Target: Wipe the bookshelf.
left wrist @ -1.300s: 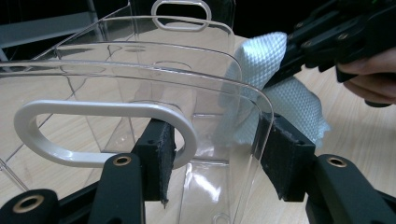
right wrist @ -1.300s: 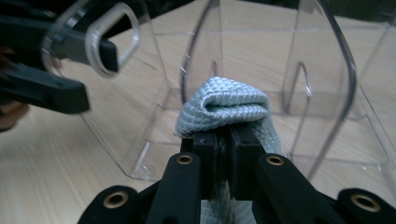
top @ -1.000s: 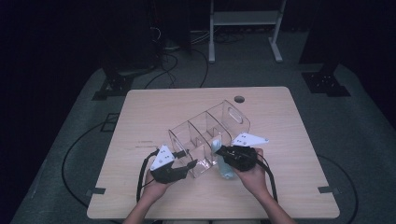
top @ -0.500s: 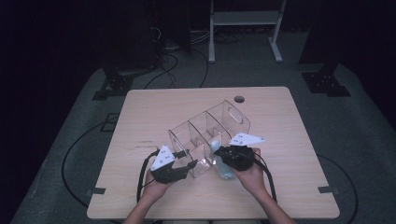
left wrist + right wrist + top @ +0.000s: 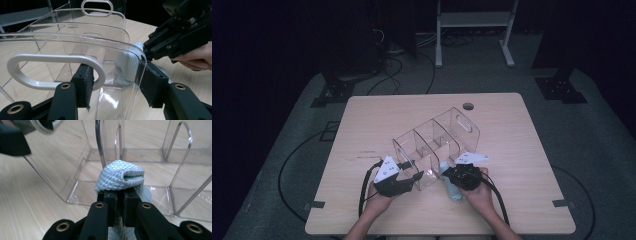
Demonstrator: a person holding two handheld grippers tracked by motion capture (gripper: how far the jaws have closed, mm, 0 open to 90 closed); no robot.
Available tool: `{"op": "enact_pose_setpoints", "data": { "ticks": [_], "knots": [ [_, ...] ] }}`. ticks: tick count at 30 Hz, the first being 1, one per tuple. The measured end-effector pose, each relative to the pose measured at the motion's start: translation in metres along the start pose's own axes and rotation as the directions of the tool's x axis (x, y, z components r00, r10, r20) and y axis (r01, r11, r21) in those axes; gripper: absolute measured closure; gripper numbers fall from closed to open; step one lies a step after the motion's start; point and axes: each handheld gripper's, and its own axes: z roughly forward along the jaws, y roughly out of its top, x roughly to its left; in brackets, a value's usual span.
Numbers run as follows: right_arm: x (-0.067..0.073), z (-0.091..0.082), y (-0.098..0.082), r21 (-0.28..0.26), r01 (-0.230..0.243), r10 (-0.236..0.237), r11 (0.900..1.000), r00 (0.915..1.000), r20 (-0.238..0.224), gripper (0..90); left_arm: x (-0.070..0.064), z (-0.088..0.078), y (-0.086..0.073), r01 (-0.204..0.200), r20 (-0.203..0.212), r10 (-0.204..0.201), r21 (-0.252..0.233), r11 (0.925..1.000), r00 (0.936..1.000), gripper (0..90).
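A person at a wooden bench (image 5: 512,130) works on a clear plastic divided organizer (image 5: 437,145), low of centre in the high view, apparently wiping it with a pale blue cloth (image 5: 452,187). The left gripper (image 5: 115,85), at lower left of the organizer, pinches its near end wall, one pad behind the white-rimmed handle slot (image 5: 55,72) and the other on the wall's outer edge, steadying the box. The right gripper (image 5: 122,195), jaws pressed together on a folded wad of the cloth, holds it at the open outer side of the near compartment, just beside the clear wall; whether cloth and plastic touch cannot be told. By the look of it the wiping is in its early part: the cloth stands at the nearest compartment, and the middle and far ones lie beyond it, judged yet to be reached. No brand, label or writing can be read on the organizer, cloth or grippers.
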Motion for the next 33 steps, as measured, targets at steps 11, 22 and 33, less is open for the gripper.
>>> {"op": "enact_pose_setpoints", "data": {
  "ticks": [11, 22, 33],
  "knots": [
    [0.007, -0.023, 0.024, -0.089, 0.025, -0.025, 0.996, 0.9997, 0.008, 83.7, 0.0, 0.001, 0.001, 0.004, -0.001, -0.004, -0.004, 1.0, 1.0, 47.7],
    [0.008, -0.022, 0.024, -0.085, 0.018, -0.017, 0.996, 0.9998, 0.011, 83.8, -0.001, 0.002, 0.0, -0.001, -0.004, 0.001, -0.001, 1.0, 1.0, 47.6],
    [-0.002, 0.007, -0.009, 0.036, -0.033, 0.032, 0.999, 0.9994, 0.008, 83.8, 0.0, 0.003, 0.001, 0.012, -0.009, -0.012, -0.007, 0.9999, 0.9999, 47.7]
  ]
}}
